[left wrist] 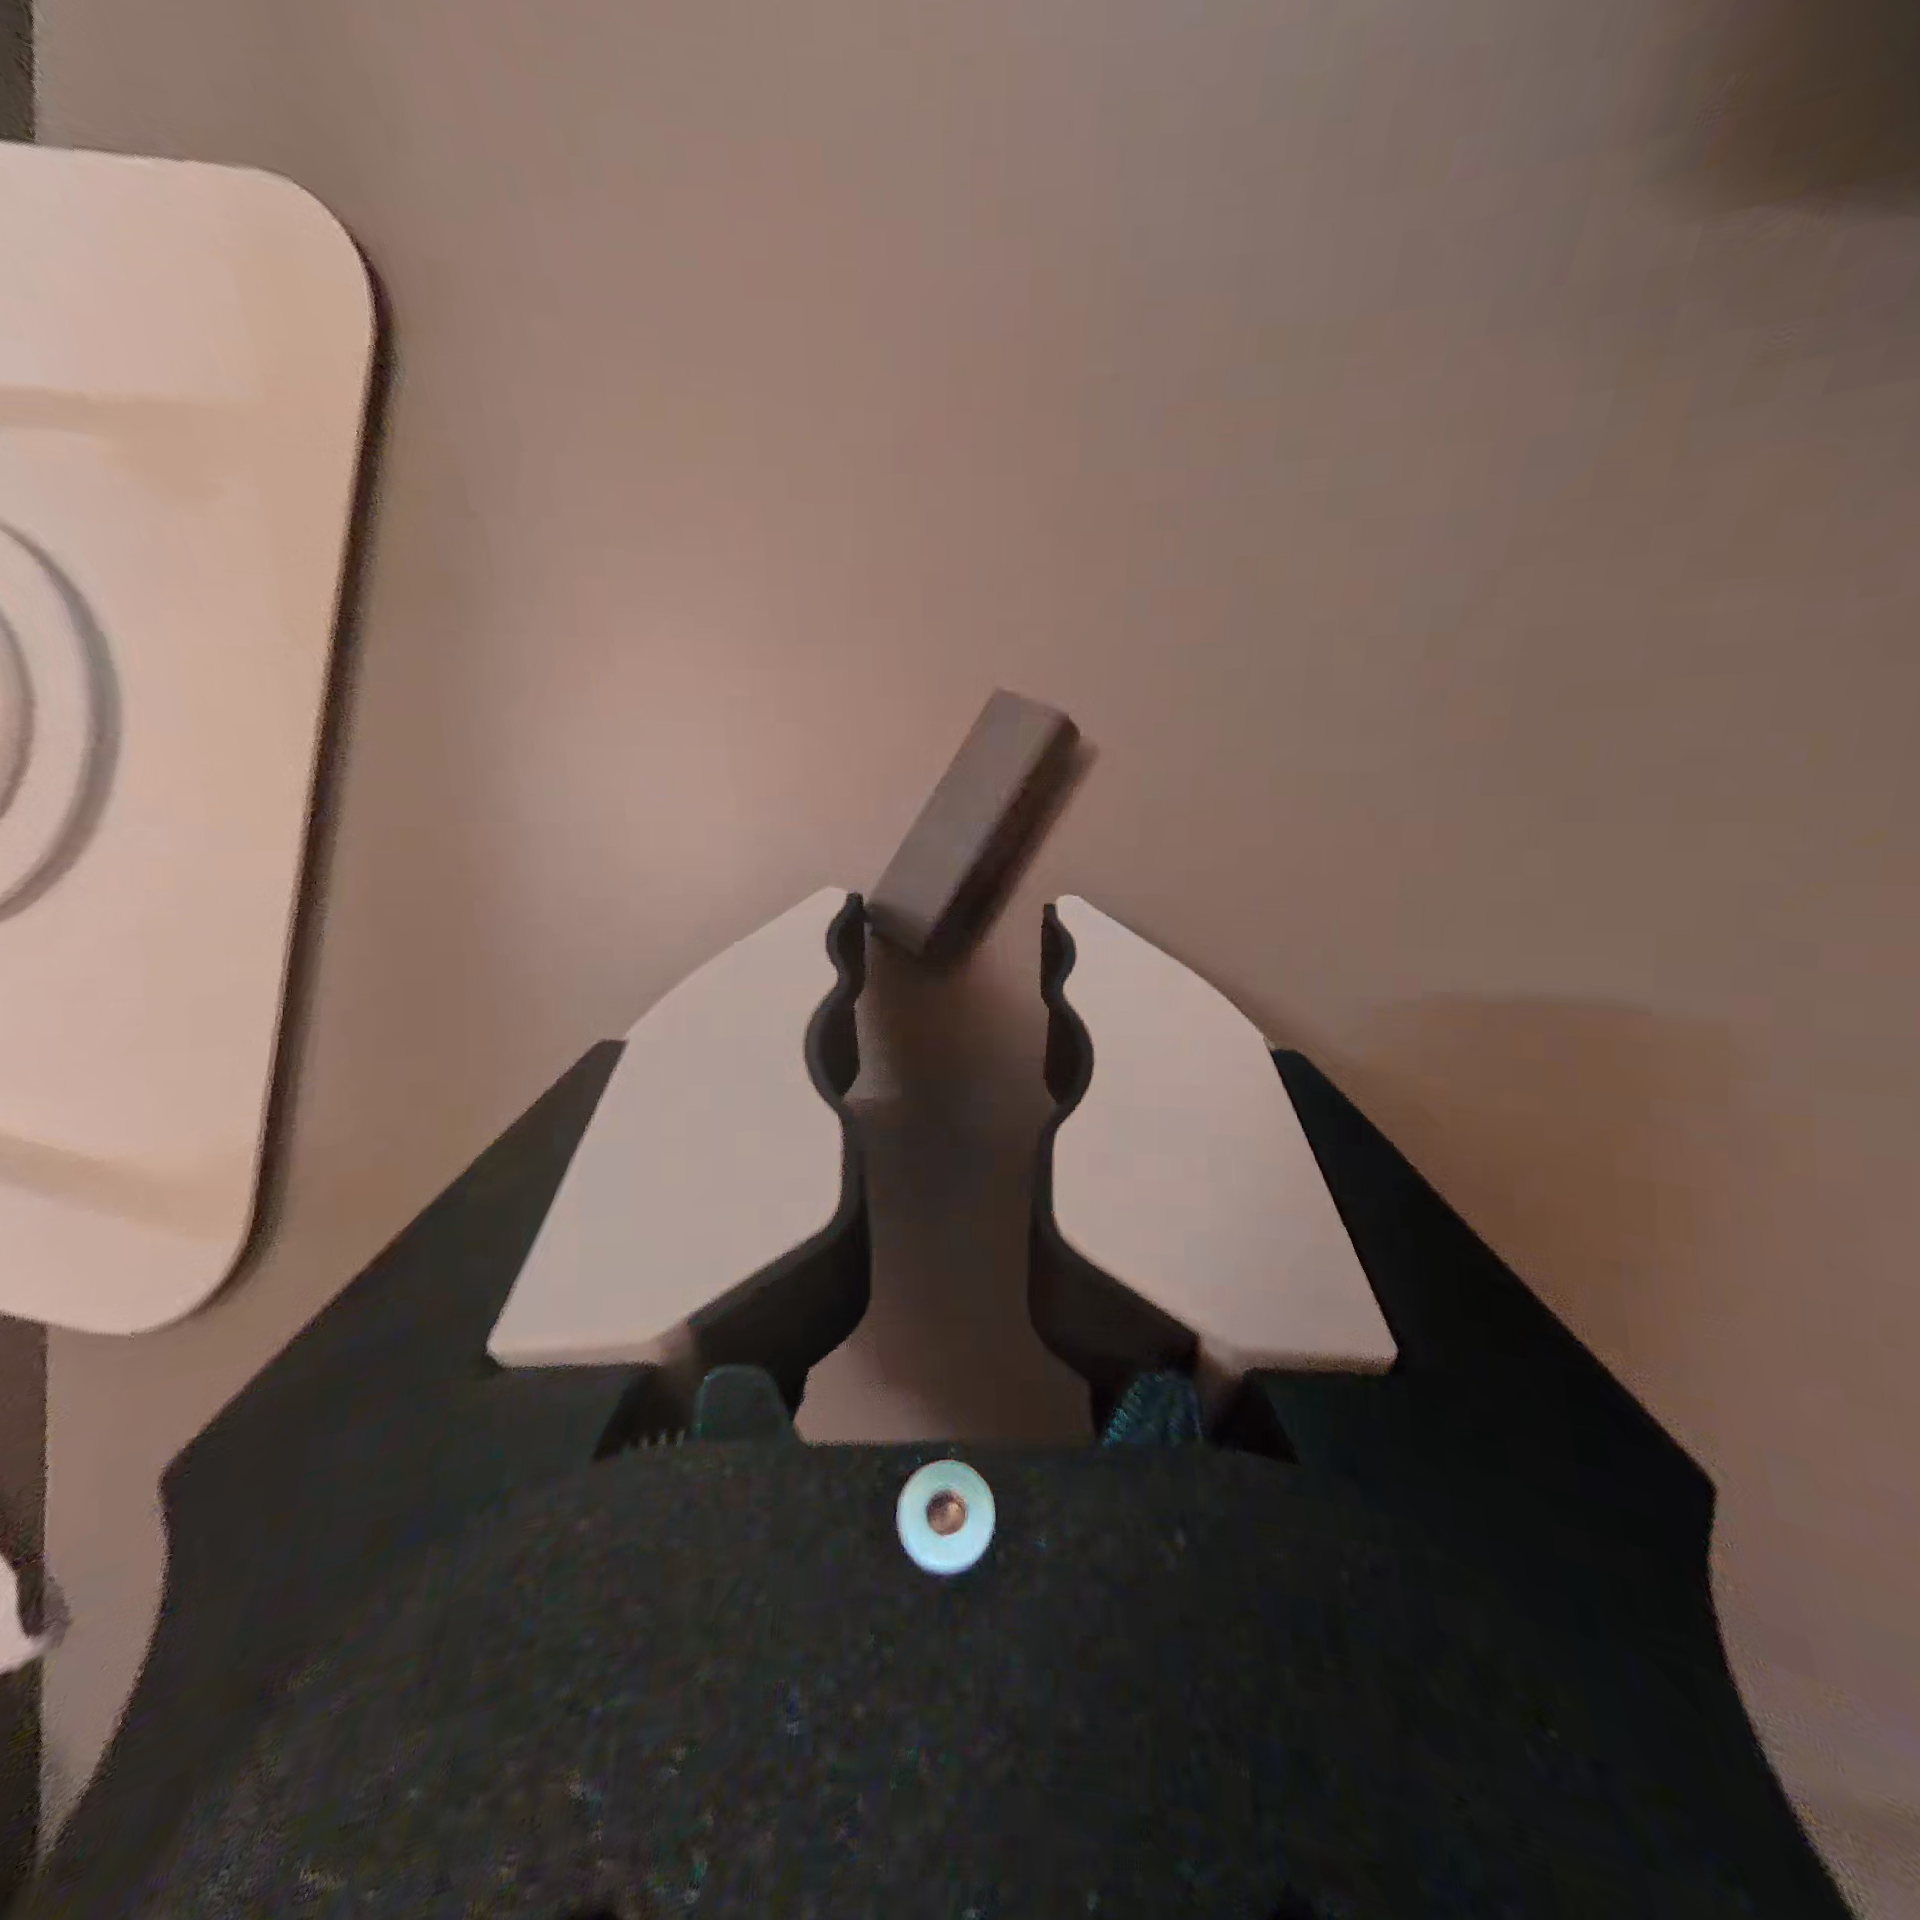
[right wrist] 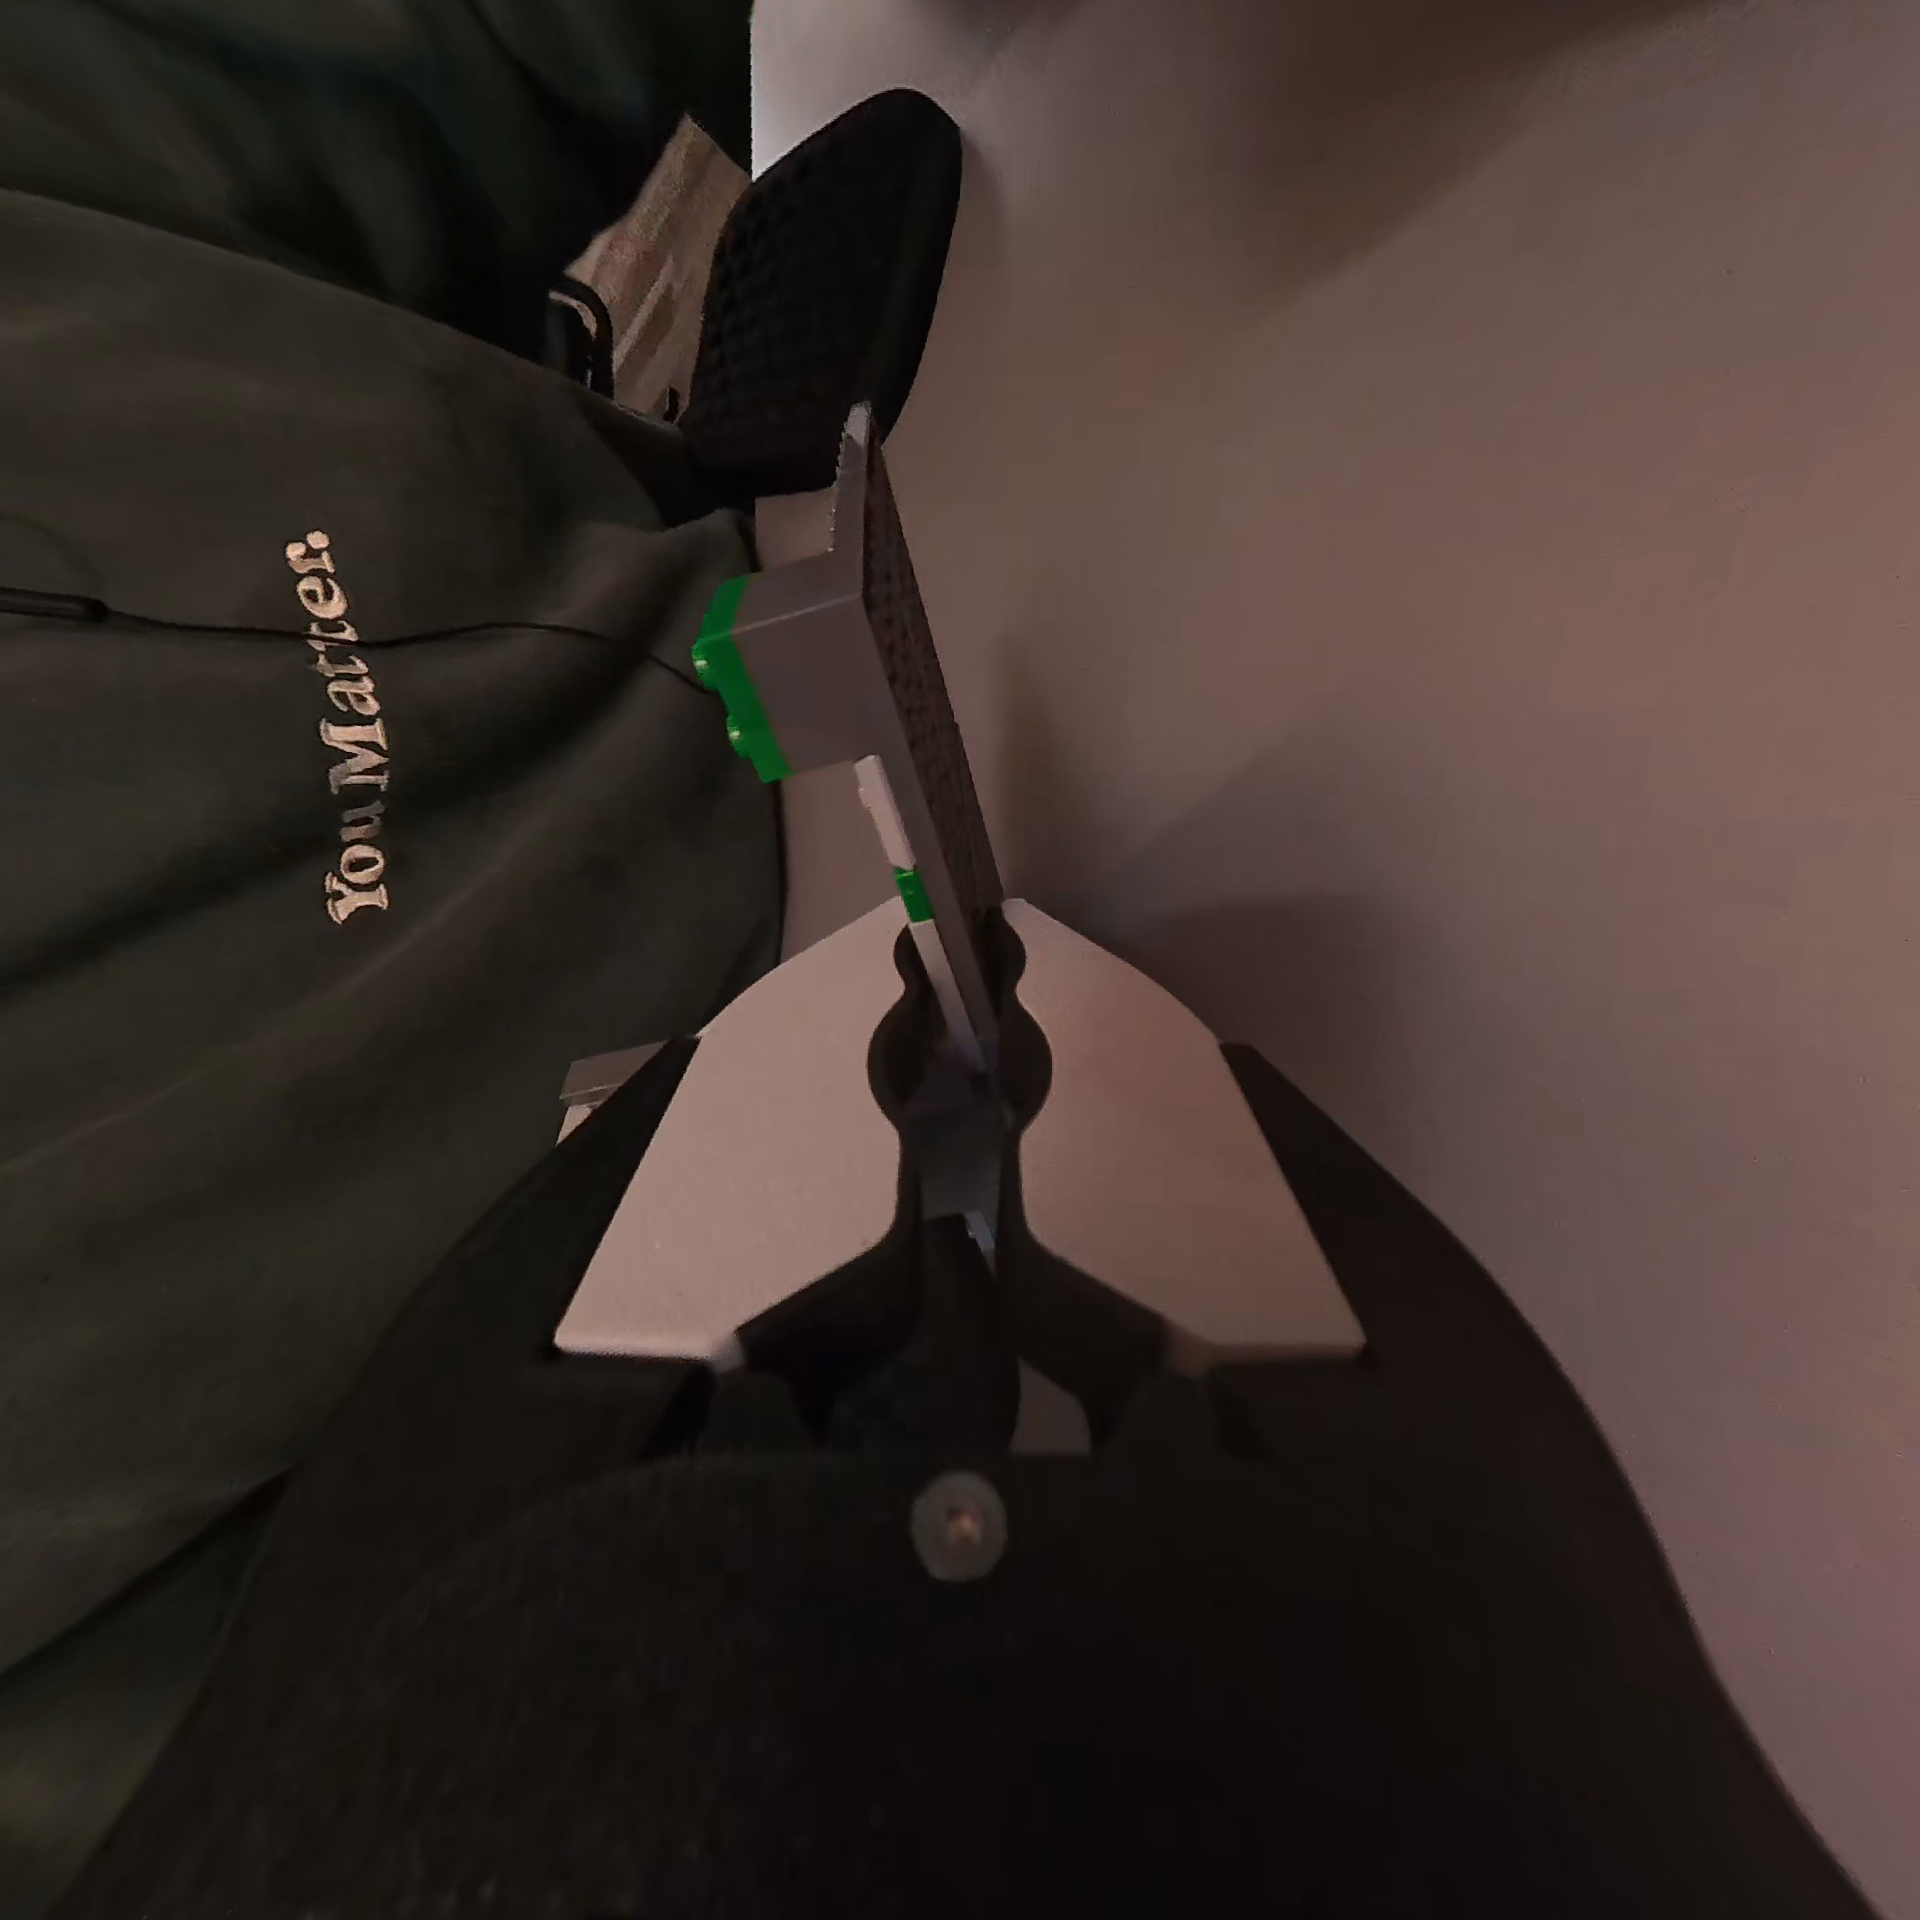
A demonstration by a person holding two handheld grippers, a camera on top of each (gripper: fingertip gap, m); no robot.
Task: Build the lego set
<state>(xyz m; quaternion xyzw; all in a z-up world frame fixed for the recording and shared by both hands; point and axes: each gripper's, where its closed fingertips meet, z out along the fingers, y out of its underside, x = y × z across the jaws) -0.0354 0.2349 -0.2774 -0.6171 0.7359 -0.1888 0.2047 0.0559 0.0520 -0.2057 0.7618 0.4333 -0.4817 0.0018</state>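
In the left wrist view a small dark grey brick (left wrist: 977, 821) lies slanted on the pale table just past my left gripper (left wrist: 951, 914). The gripper is open and empty, and the brick's near end sits close to the left fingertip. In the right wrist view my right gripper (right wrist: 956, 925) is shut on the edge of a thin grey Lego plate (right wrist: 925, 686), held on edge above the table. A grey block (right wrist: 805, 675) topped with a green brick (right wrist: 732, 691) sticks out from the plate's left face. A small green piece (right wrist: 914, 896) sits lower on the plate near the fingertips.
A pale rounded tray with a ringed recess (left wrist: 156, 727) lies at the left in the left wrist view. In the right wrist view a person's dark sweatshirt (right wrist: 312, 727) fills the left side, and a black textured gripper body (right wrist: 821, 301) rests at the table edge beyond the plate.
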